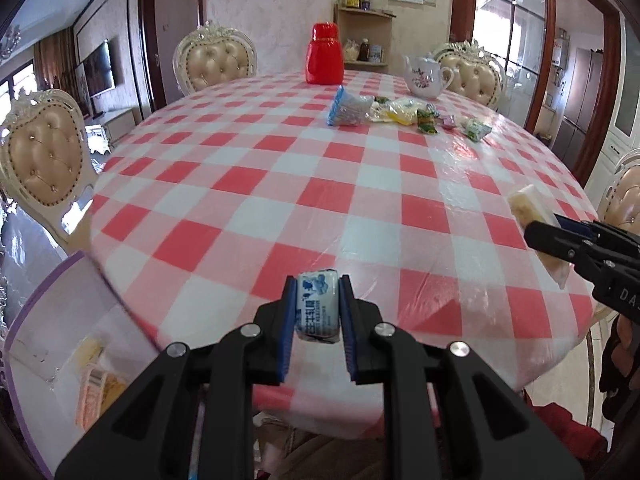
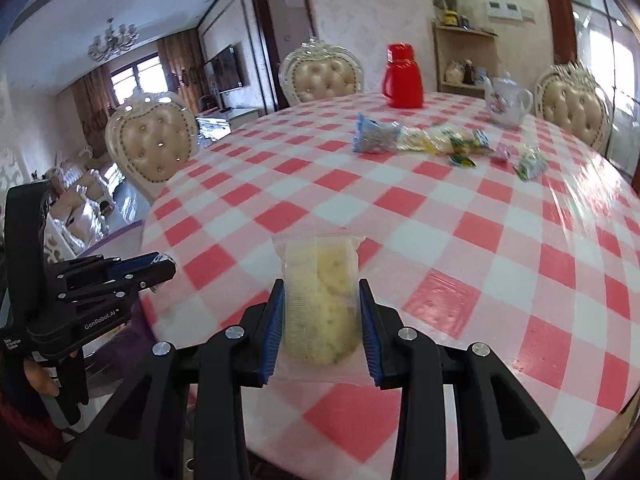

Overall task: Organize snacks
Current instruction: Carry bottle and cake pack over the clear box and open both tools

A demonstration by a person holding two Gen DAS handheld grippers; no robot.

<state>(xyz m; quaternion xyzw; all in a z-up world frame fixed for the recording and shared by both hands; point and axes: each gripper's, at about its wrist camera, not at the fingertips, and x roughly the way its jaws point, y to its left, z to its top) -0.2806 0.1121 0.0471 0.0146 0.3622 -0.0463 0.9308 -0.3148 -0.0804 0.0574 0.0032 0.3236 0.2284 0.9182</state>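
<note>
Left gripper (image 1: 316, 308): clamped on a small blue-and-white wrapped candy (image 1: 317, 306), held above the near table edge
Right gripper (image 2: 320, 316): clamped on a clear-wrapped cracker pack (image 2: 320, 300), held upright over the checked tablecloth (image 2: 460, 240)
Snack pile (image 1: 400, 114): far side, near the floral teapot (image 1: 426, 74)
Box (image 1: 52, 340): lower left, beside the table, snacks inside

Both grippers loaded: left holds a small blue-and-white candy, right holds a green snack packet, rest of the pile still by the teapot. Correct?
One slip: the right gripper is shut on a clear-wrapped pale cracker pack, not a green one, as the right wrist view shows. The left gripper does hold the blue-and-white candy, and the snack pile lies by the teapot.
</note>
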